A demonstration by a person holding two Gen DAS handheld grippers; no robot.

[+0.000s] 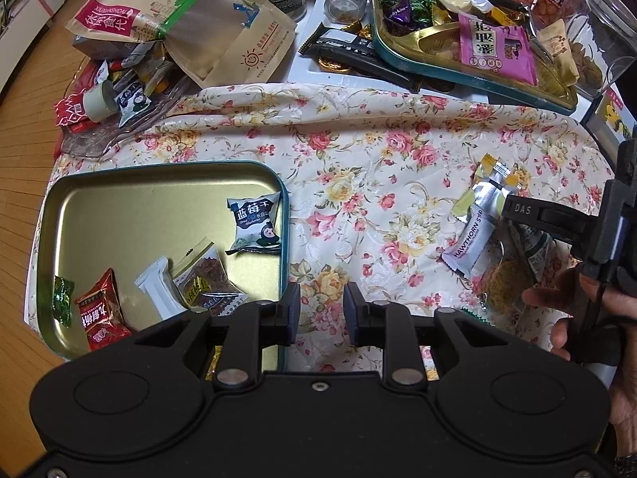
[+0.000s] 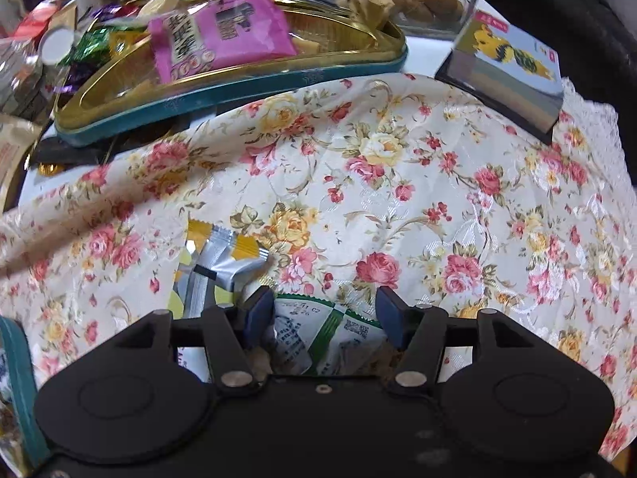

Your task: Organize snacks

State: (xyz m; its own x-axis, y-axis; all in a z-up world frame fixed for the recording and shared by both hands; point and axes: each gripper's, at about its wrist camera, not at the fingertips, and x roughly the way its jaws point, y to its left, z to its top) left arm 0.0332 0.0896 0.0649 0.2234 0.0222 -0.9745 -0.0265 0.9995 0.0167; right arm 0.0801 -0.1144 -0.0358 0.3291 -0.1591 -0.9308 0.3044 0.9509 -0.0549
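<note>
2 gold tins share my flowered cloth point(image 1: 358, 151): the near tin point(image 1: 119, 207) holds 5 small packets, among them a blue-and-white blueberry pack point(image 1: 256, 221) and a red candy point(image 1: 99, 314), while the far tin point(image 1: 402, 59) is heaped with a pink packet point(image 1: 495, 47) and foil sweets. Big pouches point(image 1: 179, 20) and jars crowd the back edge. My left gripper point(image 1: 318, 304) hangs over the near tin's right rim, its pads partly apart with nothing between them. My right gripper point(image 2: 324, 312) stands wide apart over a green-and-white packet point(image 2: 338, 334), pads not pressing it. Beside it lie a silver-and-yellow sachet point(image 2: 223, 263) and, seen only from the left camera, a white hawthorn bar point(image 1: 469, 239). Only the right camera shows the small box point(image 2: 505, 75) at the cloth's far corner whole.
</note>
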